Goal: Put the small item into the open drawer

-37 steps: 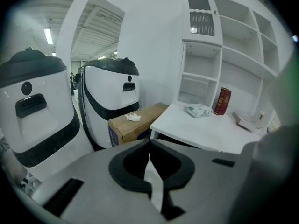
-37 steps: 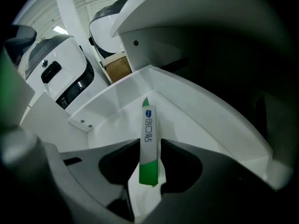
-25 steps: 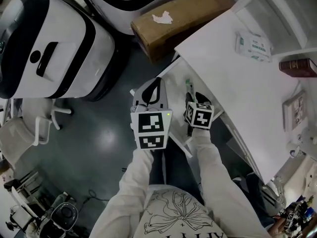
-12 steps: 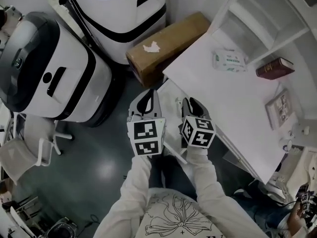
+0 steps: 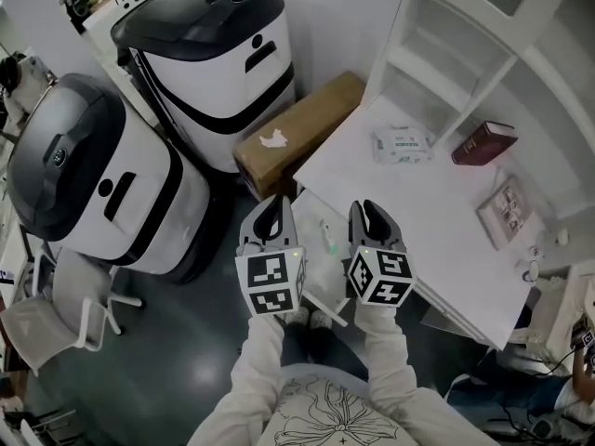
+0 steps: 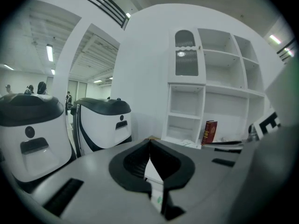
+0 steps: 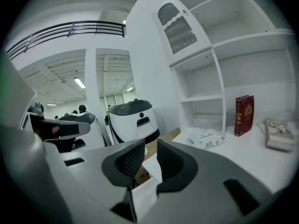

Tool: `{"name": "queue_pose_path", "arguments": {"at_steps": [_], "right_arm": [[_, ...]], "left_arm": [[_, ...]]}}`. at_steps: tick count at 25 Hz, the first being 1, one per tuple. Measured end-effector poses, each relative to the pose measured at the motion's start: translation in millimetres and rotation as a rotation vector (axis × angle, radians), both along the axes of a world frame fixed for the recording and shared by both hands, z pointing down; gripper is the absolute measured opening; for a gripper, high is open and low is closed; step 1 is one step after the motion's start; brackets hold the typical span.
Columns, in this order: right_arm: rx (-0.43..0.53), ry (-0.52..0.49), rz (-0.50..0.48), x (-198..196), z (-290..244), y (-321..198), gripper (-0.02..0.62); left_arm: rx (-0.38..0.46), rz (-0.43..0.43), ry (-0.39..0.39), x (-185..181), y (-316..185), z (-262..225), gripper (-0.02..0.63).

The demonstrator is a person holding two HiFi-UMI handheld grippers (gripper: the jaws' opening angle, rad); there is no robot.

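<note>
Desk (image 5: 437,203), shelf unit (image 5: 465,26), drawer (image 5: 311,254): all white. Small item (image 5: 327,239) pale green/white. Book (image 5: 484,142) dk red. Carton (image 5: 297,128) brown w/ white patch. Rear machine (image 5: 223,72) & front machine (image 5: 93,193): white, black tops + stripes. Wipes pack (image 5: 402,145) white, green print. Floor (image 5: 186,342) dk grey. Shirt (image 5: 339,416) off-white, black floral line art.

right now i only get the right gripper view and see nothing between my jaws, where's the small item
observer: Correct, the right gripper is closing on nothing. The head view shows the small item lying in the open drawer, between the two grippers.
operator: ok, is the left one holding anything
observer: No. In its own view the left gripper is shut, with nothing between its jaws.
</note>
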State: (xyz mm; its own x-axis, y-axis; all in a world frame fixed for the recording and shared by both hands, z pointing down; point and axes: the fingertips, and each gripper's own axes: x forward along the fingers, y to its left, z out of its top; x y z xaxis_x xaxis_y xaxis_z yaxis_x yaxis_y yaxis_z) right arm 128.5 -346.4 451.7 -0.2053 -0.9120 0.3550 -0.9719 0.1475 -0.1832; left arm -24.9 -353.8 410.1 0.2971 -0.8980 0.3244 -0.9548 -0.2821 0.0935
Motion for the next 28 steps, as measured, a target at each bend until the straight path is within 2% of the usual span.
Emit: {"name": "queue_pose_path", "arguments": {"at_steps": [7, 15, 28], "right_arm": [[0.111, 0.007, 0.021, 17, -49, 13, 0.072], [0.183, 0.011, 0.04, 27, -81, 24, 0.069], [0.219, 0.034, 0.043, 30, -101, 40, 0.048]], "left_arm": [[0.074, 0.014, 0.005, 9, 14, -39, 0.006], [0.145, 0.028, -0.01, 17, 23, -68, 0.006], [0.196, 0.034, -0.011, 21, 40, -89, 0.006]]}}
